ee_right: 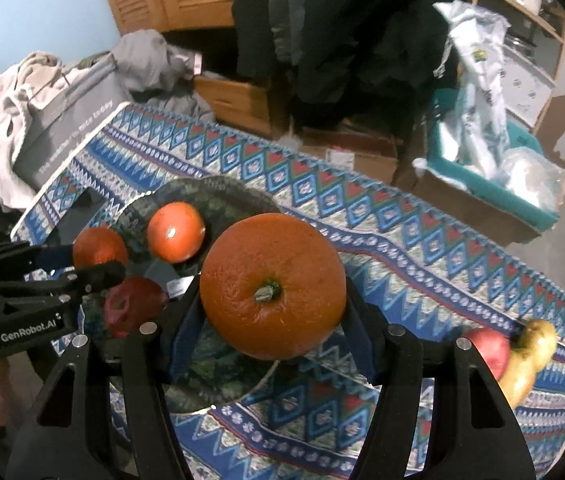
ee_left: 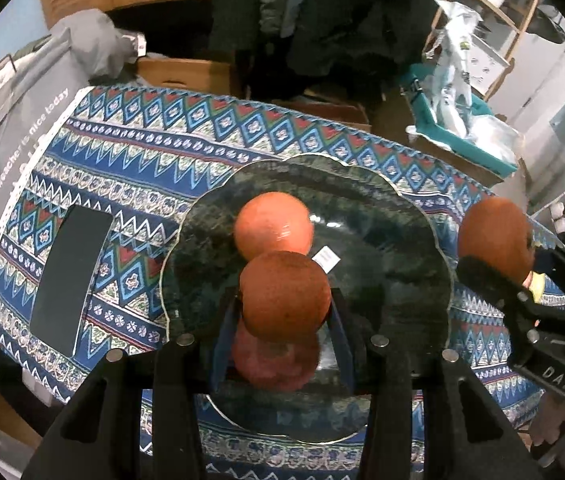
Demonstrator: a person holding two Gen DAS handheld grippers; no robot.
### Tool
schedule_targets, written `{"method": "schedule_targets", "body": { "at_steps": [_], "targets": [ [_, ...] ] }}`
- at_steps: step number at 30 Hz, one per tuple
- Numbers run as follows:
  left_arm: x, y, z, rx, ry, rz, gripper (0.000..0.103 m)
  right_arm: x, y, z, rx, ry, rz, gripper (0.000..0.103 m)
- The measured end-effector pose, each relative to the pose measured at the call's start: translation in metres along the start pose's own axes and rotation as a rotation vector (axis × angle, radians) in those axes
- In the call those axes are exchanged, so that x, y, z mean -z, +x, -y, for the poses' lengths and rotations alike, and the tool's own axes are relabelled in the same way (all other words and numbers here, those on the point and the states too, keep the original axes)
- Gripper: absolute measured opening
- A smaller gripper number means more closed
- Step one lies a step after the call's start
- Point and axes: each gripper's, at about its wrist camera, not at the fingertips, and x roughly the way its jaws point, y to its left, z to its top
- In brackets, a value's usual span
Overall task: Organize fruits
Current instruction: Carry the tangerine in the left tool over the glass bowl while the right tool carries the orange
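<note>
A dark green plate (ee_left: 382, 216) lies on the patterned tablecloth (ee_left: 142, 160). On it sit a smooth orange-red fruit (ee_left: 272, 226) and a red apple (ee_left: 274, 364). My left gripper (ee_left: 284, 308) hangs over the plate, shut on a small orange (ee_left: 284, 292). Just past the plate's right rim, my right gripper (ee_left: 516, 264) is shut on a larger orange (ee_left: 494, 236). The right wrist view shows that large orange (ee_right: 272, 286) filling my right gripper (ee_right: 272, 300), stem end up, over the plate's (ee_right: 222, 196) right edge. In that view my left gripper (ee_right: 82, 262) holds the small orange (ee_right: 98, 248) above the apple (ee_right: 134, 306).
A red apple (ee_right: 486, 350) and yellow fruit (ee_right: 530, 356) lie at the cloth's right end. A flat black rectangle (ee_left: 70, 280) lies left of the plate. A grey bag (ee_left: 14, 132) stands beyond the table's left edge, and a teal bin (ee_right: 494, 184) with plastic bags stands on the floor behind.
</note>
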Motion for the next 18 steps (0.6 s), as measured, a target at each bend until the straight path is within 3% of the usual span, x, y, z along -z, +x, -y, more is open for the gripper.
{"method": "schedule_targets", "body": {
  "at_steps": [8,18],
  "targets": [
    [0.003,0.017,-0.015,-0.003,-0.038,-0.052,0.045,0.004,0.023,-0.011,-0.012,-0.021,-0.054,0.064],
    [0.004,0.020,-0.015,-0.019,-0.018,-0.055,0.051,0.009,0.038,-0.017,-0.026,-0.037,-0.100,0.065]
  ]
}}
